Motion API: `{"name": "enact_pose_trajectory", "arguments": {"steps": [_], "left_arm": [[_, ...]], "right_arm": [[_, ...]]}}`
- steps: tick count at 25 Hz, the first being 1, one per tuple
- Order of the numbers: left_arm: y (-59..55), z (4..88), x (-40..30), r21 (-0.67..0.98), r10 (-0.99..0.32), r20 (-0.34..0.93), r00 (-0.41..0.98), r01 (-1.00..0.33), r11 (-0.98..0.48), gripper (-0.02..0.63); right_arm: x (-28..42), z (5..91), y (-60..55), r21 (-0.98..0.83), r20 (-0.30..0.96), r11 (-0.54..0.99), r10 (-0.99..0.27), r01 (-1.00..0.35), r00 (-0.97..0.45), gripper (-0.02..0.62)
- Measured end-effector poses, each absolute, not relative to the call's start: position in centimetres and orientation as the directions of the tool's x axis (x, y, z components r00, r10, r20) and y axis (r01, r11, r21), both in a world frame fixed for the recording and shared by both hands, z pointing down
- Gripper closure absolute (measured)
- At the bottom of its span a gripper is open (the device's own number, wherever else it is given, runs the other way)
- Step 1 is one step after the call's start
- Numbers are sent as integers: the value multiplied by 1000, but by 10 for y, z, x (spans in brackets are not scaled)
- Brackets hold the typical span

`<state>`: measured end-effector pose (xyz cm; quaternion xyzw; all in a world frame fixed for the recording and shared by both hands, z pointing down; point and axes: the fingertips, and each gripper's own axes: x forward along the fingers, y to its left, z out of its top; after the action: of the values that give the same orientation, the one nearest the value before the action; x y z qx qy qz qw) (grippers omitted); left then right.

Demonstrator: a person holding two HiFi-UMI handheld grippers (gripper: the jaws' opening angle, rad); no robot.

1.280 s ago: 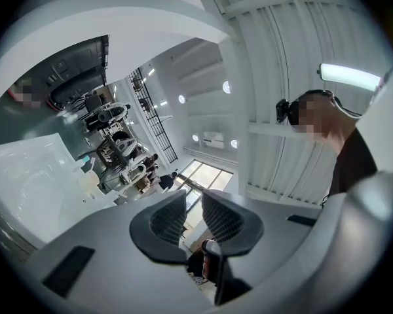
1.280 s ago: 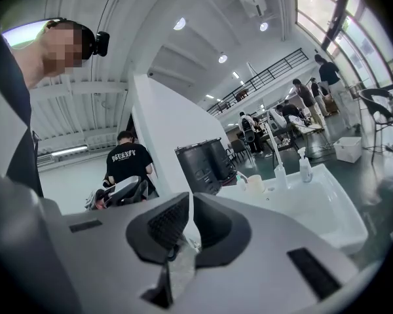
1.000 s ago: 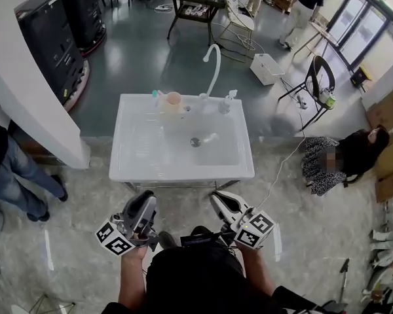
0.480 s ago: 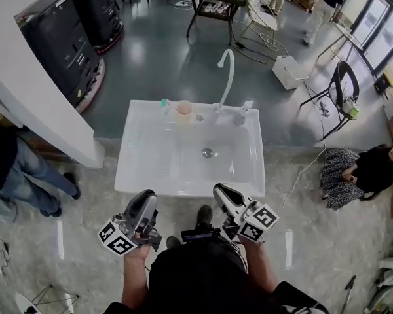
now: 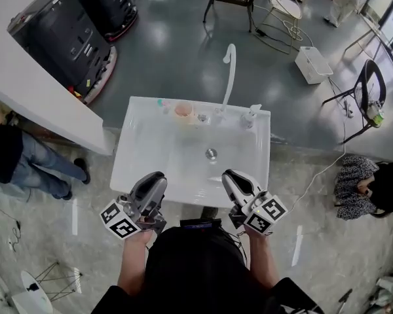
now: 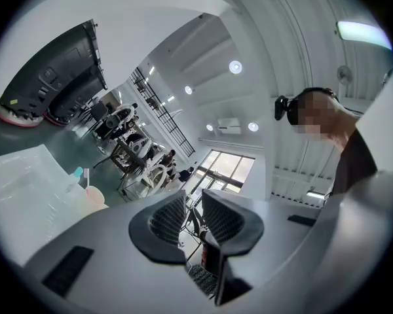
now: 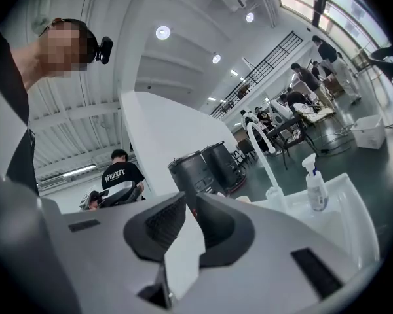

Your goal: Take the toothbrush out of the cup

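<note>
In the head view I hold both claws over the near edge of the white sink (image 5: pixel 134 165). The left claw (image 5: pixel 157 178) and the right claw (image 5: pixel 231 174) both point toward the far rim. The cup (image 5: pixel 183 111), a pale peach one, stands on that far rim just left of the tap (image 5: pixel 230 67). It is well apart from both claws, straight ahead and slightly to the left, so my left claw looks the nearer one. A teal-topped thing (image 5: pixel 160 102) sits just beside the cup on its left. What stands inside the cup is too small to tell here. A pump bottle (image 5: pixel 251 116) stands toward the far right corner.

In the left gripper view my jaws are released, with only a narrow gap between the ribbed pads and nothing in it. The cup shows low at the left, off the line the jaws point along. A thin pale stalk rises upright out of it, which I take to be the toothbrush (image 6: pixel 86 176). I judge that with its long axis vertical, the pull has to go straight up.

In the right gripper view these jaws also stand slightly apart and empty. The tap and the pump bottle lie ahead to the right, and the cup's rim just peeks past the jaw.
</note>
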<state>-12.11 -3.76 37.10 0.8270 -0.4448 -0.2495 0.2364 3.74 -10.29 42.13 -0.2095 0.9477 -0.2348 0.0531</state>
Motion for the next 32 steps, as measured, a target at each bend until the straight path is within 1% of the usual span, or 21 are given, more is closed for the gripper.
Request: {"name": "enact_pose_trajectory", "arguments": {"steps": [4,10,23,29,32], "left_arm": [[-58,374,-107,615,-858,-163,487,-630,-474,541],[-81,388,-113,633,-873,-104,477,-645,-428,541],[-169,451,-165,652,-859,6,513,-653,-386,541],[-209,493,-196,649,-861,65,504,-677,-347,503],[-227,513,-211,641,-868,103,485,-700,-315,499]], "right_arm": [[45,429,-121,-484,-10,800,-411,-355,-912,557],[47,432,-136,-490,-22,797,-416,-353,-909,557],[54,422,-157,-453,29,726,-569,-518,-822,557],[35,419,-158,-422,74,706,-598,-569,-798,557],[25,415,-156,-402,96,701,-607,-589,-789,557]]}}
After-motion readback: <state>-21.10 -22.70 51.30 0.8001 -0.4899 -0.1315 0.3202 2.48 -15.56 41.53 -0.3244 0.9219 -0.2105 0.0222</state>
